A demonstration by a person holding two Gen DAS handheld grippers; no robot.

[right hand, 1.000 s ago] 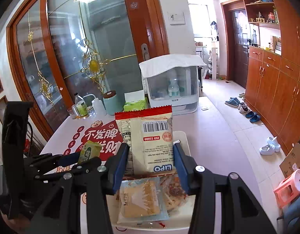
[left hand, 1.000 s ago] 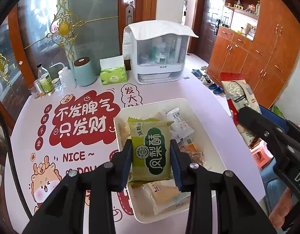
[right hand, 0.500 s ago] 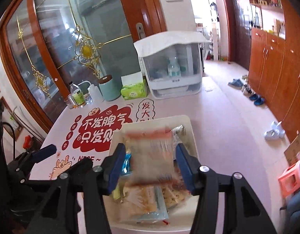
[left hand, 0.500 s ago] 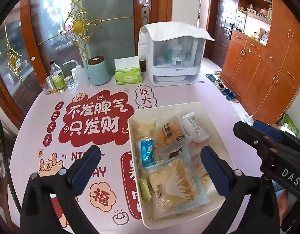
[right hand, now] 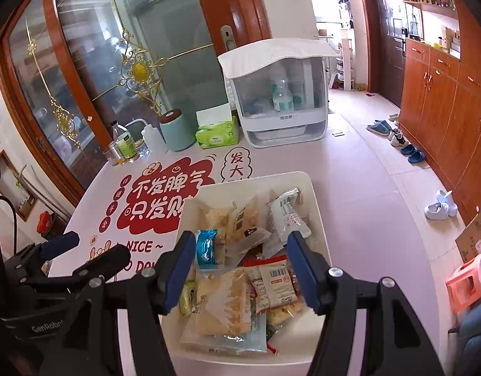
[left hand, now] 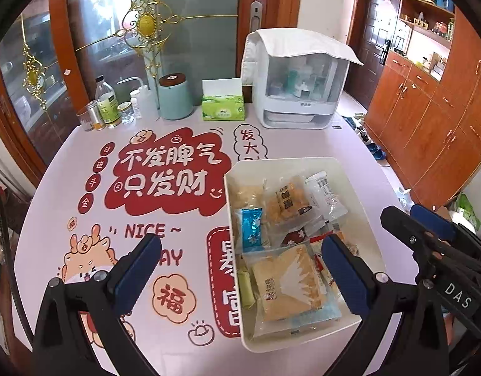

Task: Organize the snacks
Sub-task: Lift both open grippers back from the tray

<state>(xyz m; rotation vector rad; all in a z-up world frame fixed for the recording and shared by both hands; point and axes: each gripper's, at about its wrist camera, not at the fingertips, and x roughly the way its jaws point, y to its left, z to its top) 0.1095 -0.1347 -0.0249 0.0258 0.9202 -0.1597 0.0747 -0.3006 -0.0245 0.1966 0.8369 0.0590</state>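
On the table (left hand: pixel 68 194), no loose snack is seen. The snacks are piled in the tray (left hand: pixel 359 181), unsorted, so little seems left. The left gripper (left hand: pixel 240 263) is spread wide, empty; the right gripper's (right hand: pixel 240 266) jaws are opening, nothing pinched.

Both tools were black frames with silver screws, and the left gripper (left hand: pixel 237 266) wore ribbed blue pads. The right gripper (right hand: pixel 240 266) matched it, with white "DAS" lettering on its side, "GenRobot" on the left's.
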